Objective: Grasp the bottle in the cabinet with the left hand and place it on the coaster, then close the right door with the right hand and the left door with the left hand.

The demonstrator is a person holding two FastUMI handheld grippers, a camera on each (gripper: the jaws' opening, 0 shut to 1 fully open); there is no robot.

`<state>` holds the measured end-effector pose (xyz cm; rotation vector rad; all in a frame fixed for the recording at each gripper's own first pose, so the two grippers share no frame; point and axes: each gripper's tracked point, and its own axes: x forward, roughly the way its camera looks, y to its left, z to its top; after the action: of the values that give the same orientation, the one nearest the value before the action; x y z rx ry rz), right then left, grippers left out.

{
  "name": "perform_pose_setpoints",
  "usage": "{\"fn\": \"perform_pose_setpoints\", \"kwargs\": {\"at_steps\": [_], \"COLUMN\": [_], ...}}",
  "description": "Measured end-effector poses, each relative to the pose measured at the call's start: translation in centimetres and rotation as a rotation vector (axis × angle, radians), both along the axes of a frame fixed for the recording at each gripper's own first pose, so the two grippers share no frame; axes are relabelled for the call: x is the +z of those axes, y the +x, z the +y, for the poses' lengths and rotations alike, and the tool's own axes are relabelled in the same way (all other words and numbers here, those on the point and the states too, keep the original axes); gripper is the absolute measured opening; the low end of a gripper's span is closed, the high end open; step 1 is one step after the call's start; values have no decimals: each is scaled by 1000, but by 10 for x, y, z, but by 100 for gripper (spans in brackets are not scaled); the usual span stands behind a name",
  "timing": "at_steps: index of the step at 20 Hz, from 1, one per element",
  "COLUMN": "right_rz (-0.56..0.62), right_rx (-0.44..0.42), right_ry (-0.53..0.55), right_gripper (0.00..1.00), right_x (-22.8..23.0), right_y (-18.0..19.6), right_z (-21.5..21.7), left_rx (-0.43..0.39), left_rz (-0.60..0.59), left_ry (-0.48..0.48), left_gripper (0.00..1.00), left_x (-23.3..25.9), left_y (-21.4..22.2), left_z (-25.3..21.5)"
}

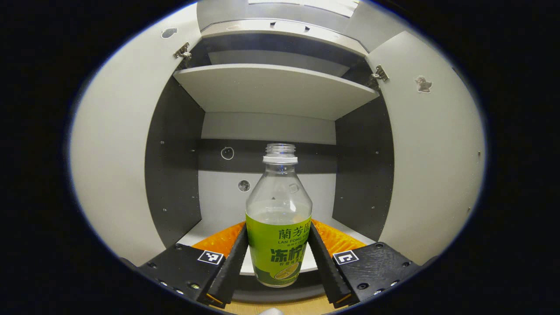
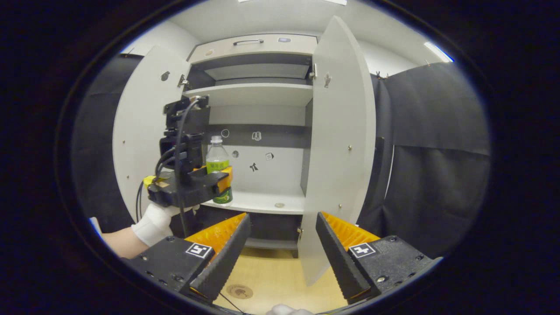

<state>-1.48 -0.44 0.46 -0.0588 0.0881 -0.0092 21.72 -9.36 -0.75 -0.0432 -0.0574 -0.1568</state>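
A clear bottle (image 1: 278,205) with a green label and a little liquid stands upright between my left gripper's (image 1: 278,227) fingers, which are shut on the label from both sides. It is at the front edge of the cabinet's lower shelf (image 1: 205,227). In the right gripper view the same bottle (image 2: 217,164) is held by the left gripper (image 2: 221,181) in a gloved hand (image 2: 153,223), at the shelf's left front. My right gripper (image 2: 282,218) is open with nothing in it, low in front of the cabinet. A round coaster (image 2: 239,291) lies on the wooden table below.
Both cabinet doors are swung open: the left door (image 2: 140,131) behind the left gripper, the right door (image 2: 341,144) edge-on just ahead of my right gripper. An upper shelf (image 1: 271,87) spans the cabinet. A small round object (image 2: 279,204) lies on the lower shelf.
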Motion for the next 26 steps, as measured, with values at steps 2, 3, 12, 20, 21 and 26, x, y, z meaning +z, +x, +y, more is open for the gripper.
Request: {"fn": "perform_pose_setpoints", "kwargs": {"at_steps": [2, 3, 12, 20, 21, 26], "right_rz": [6, 7, 51, 119, 132, 158], "right_rx": [1, 2, -13, -38, -43, -38], "right_ry": [13, 25, 55, 35, 39, 44], "right_gripper": [99, 99, 99, 99, 99, 99], "right_x": [-5, -6, -26, -44, -45, -43], "right_y": [-1, -1, -11, -23, -24, -30], "right_z": [0, 0, -11, -26, -27, -29], "left_rx": [-23, -33, -171, -262, -267, -290], "left_rz": [-13, -27, -97, -18, 5, 137], "left_ry": [5, 9, 6, -21, -14, 6], "left_gripper": [79, 76, 76, 76, 76, 76], "left_x": [-6, -9, -81, -187, -203, -283], "left_y": [-26, -38, -135, -179, -180, -191], "left_z": [0, 0, -15, -41, -44, -59]}}
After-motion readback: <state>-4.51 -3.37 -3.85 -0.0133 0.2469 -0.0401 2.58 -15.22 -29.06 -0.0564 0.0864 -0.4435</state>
